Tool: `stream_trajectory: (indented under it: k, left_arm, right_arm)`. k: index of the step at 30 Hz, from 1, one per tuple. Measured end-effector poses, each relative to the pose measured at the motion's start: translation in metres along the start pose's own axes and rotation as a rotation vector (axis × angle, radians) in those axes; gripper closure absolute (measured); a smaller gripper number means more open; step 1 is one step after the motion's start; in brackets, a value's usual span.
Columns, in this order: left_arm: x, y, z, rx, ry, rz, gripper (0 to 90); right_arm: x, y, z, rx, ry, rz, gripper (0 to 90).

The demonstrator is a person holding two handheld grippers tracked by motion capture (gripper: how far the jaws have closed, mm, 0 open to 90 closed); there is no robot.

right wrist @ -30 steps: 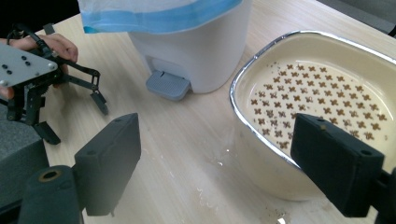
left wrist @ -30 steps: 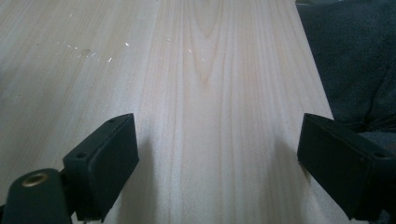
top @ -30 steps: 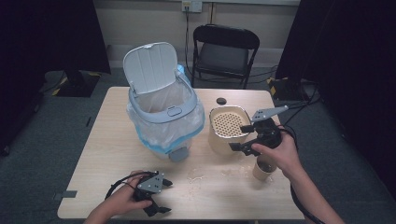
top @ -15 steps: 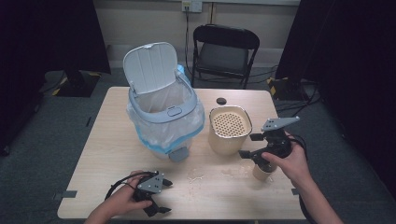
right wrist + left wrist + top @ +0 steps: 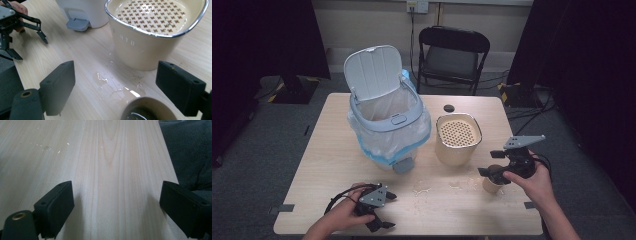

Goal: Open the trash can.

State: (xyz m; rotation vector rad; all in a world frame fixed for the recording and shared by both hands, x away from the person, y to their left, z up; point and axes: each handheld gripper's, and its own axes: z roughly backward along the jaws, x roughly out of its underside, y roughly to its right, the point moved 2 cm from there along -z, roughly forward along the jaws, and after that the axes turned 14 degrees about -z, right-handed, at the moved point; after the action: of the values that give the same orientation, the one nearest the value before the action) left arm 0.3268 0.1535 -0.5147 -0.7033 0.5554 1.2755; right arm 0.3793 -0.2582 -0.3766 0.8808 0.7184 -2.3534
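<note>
A paper cup [image 5: 492, 185] with dark liquid stands on the wooden table [image 5: 327, 150] at the right front. My right gripper [image 5: 493, 173] hovers just over it, open; in the right gripper view [image 5: 117, 75] the cup's rim [image 5: 147, 108] lies low between the two jaws, untouched. A cream pot with a perforated insert [image 5: 458, 137] stands just left of the cup, close ahead as the cream pot [image 5: 152, 37]. My left gripper [image 5: 388, 210] rests open on the table's front edge, bare wood between its jaws [image 5: 117, 205].
A white pedal bin [image 5: 387, 120], lid up and lined with a plastic bag, stands at the table's middle. A wet spill [image 5: 437, 187] lies in front of the pot. A small black disc [image 5: 448, 108] sits at the back; a black chair [image 5: 452, 55] stands behind.
My right gripper has drawn back to the right, away from the cream pot. The cup stays in place on the table. The left gripper has not moved.
</note>
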Motion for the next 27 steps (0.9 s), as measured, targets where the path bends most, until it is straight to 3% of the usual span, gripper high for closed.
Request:
stream_trajectory:
  k: [14,23,27]
  left_arm:
    - [0.0,0.0,0.0,0.0,0.0,0.0,11.7]
    - [0.0,0.0,0.0,-0.001,-0.001,0.0,11.7]
    - [-0.001,0.002,-0.001,-0.006,0.01,0.022,11.1]
  right_arm:
    - [0.032,0.017,0.013,0.035,0.013,-0.045,15.3]
    - [0.042,0.023,0.019,0.054,0.019,-0.054,15.4]
    - [0.047,0.026,0.022,0.063,0.02,-0.056,15.3]
